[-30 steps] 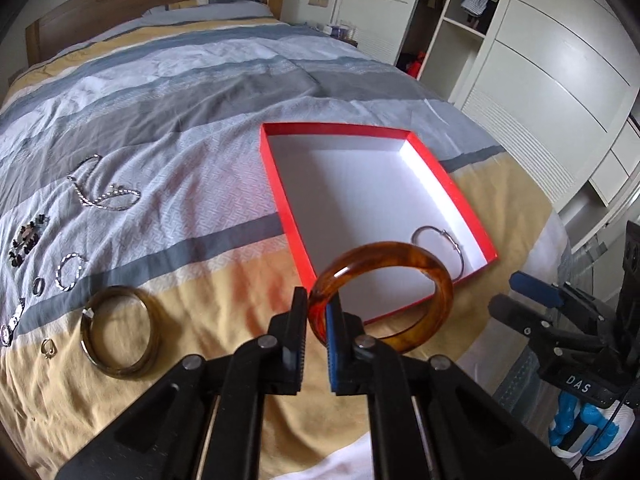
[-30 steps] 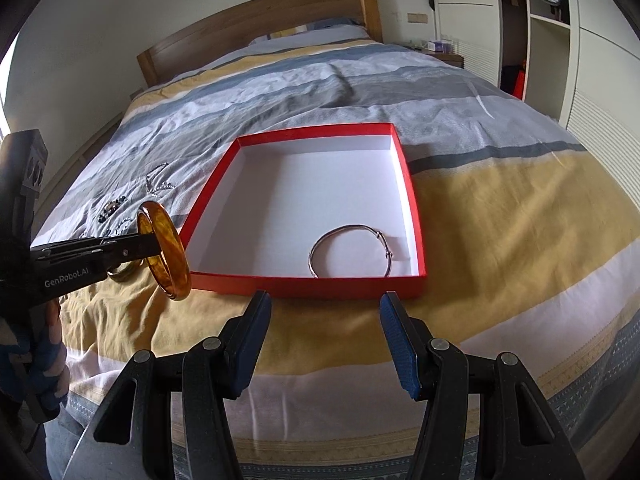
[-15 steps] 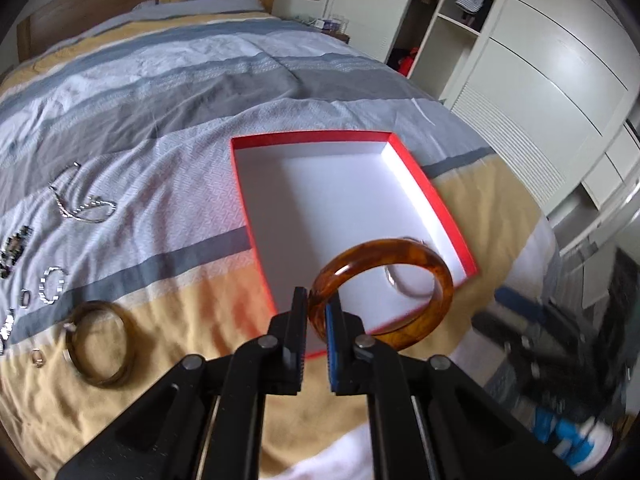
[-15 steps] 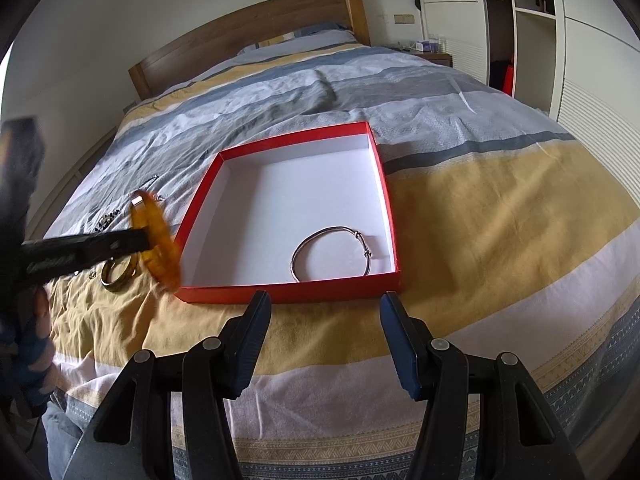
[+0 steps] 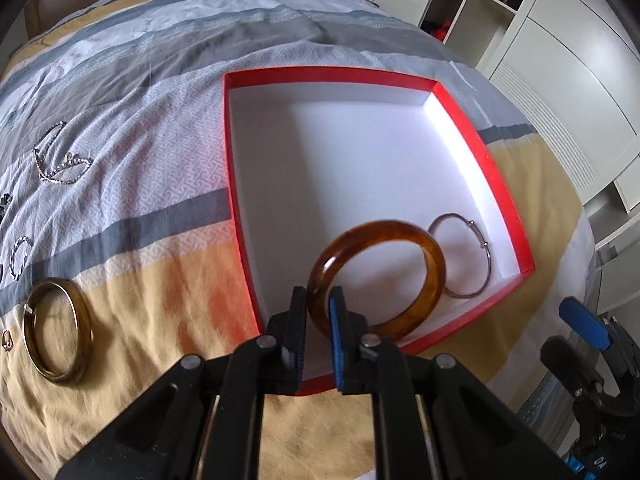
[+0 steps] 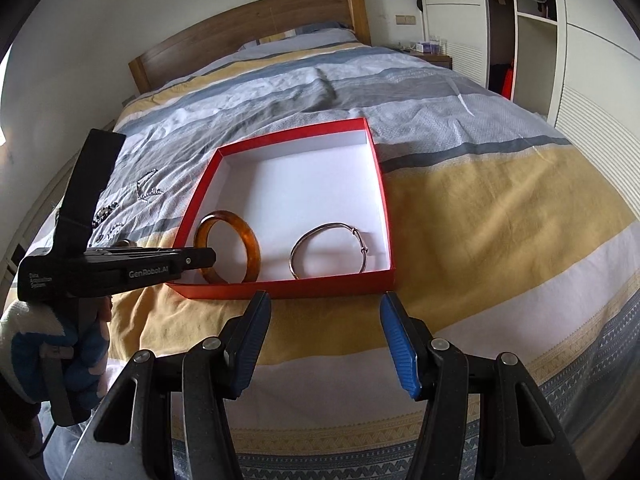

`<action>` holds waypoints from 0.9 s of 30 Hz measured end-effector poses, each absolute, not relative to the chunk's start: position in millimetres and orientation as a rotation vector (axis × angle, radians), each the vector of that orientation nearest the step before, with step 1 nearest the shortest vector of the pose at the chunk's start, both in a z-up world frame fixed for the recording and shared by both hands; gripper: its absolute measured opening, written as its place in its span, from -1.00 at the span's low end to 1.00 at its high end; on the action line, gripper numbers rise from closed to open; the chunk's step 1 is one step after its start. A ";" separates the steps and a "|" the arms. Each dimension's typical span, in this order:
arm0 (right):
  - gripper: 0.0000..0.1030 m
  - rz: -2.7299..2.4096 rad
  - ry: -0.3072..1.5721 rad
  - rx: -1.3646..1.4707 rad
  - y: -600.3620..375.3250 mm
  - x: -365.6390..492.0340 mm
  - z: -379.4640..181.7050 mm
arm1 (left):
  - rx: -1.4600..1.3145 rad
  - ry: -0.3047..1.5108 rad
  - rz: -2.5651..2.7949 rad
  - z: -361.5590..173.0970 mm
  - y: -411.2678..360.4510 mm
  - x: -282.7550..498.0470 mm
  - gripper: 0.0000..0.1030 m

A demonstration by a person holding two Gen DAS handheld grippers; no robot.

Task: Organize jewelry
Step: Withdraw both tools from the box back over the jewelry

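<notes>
Firmly, left gripper (image 5: 317, 307) pinches amber bangle (image 5: 434, 264); right gripper (image 6: 324, 336) gapes.

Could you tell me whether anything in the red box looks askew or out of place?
Only the amber bangle: it stands on edge at the red box's near-left corner, clamped by the left gripper. The silver bangle lies flat beside it.

Striped bed (image 6: 480, 184) — red box (image 5: 500, 184), olive bangle (image 5: 56, 336), silver chain (image 5: 60, 164)

Box (image 6: 383, 204) sits mid-bed (image 6: 500, 200); two bangles (image 6: 230, 246) (image 6: 330, 250) inside along its near edge, more jewelry (image 5: 56, 162) left of it.
</notes>
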State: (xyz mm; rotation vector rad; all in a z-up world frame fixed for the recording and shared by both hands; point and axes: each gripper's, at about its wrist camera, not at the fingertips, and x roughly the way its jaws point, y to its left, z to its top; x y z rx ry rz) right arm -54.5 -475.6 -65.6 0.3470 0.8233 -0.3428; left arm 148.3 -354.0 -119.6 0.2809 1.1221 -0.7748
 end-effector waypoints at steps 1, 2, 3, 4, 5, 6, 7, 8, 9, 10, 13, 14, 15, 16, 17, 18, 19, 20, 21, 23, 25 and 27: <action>0.09 -0.343 0.824 0.344 -474.5 -54.8 -64.9 | 0.277 1.131 -0.774 -120.1 -353.9 148.8 -0.74; 0.09 -0.343 0.824 0.341 -474.0 -55.3 -64.2 | 0.271 1.137 -0.775 -120.3 -354.7 149.0 -0.72; 0.09 -0.344 0.824 0.338 -472.8 -56.3 -63.1 | 0.261 1.139 -0.781 -119.3 -355.7 149.1 -0.64; 0.09 -0.346 0.825 0.335 -472.6 -57.2 -62.2 | 0.248 1.141 -0.789 -118.6 -355.4 149.0 -0.58; 0.09 -0.348 0.823 0.334 -472.3 -58.3 -60.8 | 0.237 1.143 -0.792 -117.1 -354.8 147.5 -0.56; 0.09 -0.351 0.822 0.332 -471.8 -59.2 -59.4 | 0.233 1.142 -0.796 -115.7 -355.9 146.3 -0.51; 0.10 -0.354 0.821 0.331 -471.8 -60.1 -58.0 | 0.230 1.138 -0.803 -113.6 -355.0 144.0 -0.46; 0.10 -0.356 0.820 0.329 -471.3 -61.4 -56.3 | 0.227 1.128 -0.808 -110.5 -353.0 141.1 -0.44; 0.10 -0.358 0.819 0.327 -470.4 -62.7 -54.6 | 0.223 1.121 -0.810 -107.6 -350.8 138.9 -0.42; 0.11 -0.359 0.818 0.325 -468.9 -63.4 -53.1 | 0.219 1.114 -0.810 -104.2 -348.1 137.3 -0.42; 0.11 -0.353 0.814 0.314 -462.3 -64.8 -47.1 | 0.212 1.079 -0.789 -90.9 -334.0 128.8 -0.41; 0.11 -0.350 0.812 0.310 -460.2 -65.0 -45.7 | 0.211 1.067 -0.780 -86.4 -328.5 126.3 -0.40; 0.12 -0.346 0.810 0.306 -456.5 -65.4 -43.4 | 0.209 1.056 -0.770 -82.7 -322.8 123.8 -0.40; 0.12 -0.339 0.807 0.302 -451.4 -65.8 -40.6 | 0.206 1.046 -0.758 -78.7 -317.1 121.3 -0.40; 0.13 -0.335 0.806 0.299 -448.1 -66.0 -38.9 | 0.206 1.032 -0.739 -73.2 -308.8 117.4 -0.40; 0.14 -0.329 0.804 0.294 -443.2 -66.2 -36.6 | 0.208 1.019 -0.725 -69.1 -302.4 114.1 -0.39; 0.15 -0.324 0.803 0.290 -438.7 -66.4 -34.7 | 0.208 1.007 -0.713 -65.3 -296.2 111.1 -0.39; 0.15 -0.320 0.802 0.286 -434.7 -66.3 -33.1 | 0.208 0.992 -0.698 -60.0 -287.4 106.6 -0.39; 0.16 -0.314 0.801 0.280 -429.2 -66.1 -30.8 | 0.209 0.982 -0.687 -56.8 -281.7 104.3 -0.39; 0.17 -0.305 0.799 0.272 -419.4 -66.1 -26.9 | 0.214 0.955 -0.657 -49.5 -267.5 97.4 -0.39; 0.19 -0.297 0.793 0.261 -407.7 -66.2 -21.4 | 0.216 0.932 -0.633 -44.1 -252.8 90.6 -0.38; 0.21 -0.291 0.788 0.248 -396.5 -66.7 -15.9 | 0.215 0.908 -0.603 -38.4 -235.5 83.9 -0.38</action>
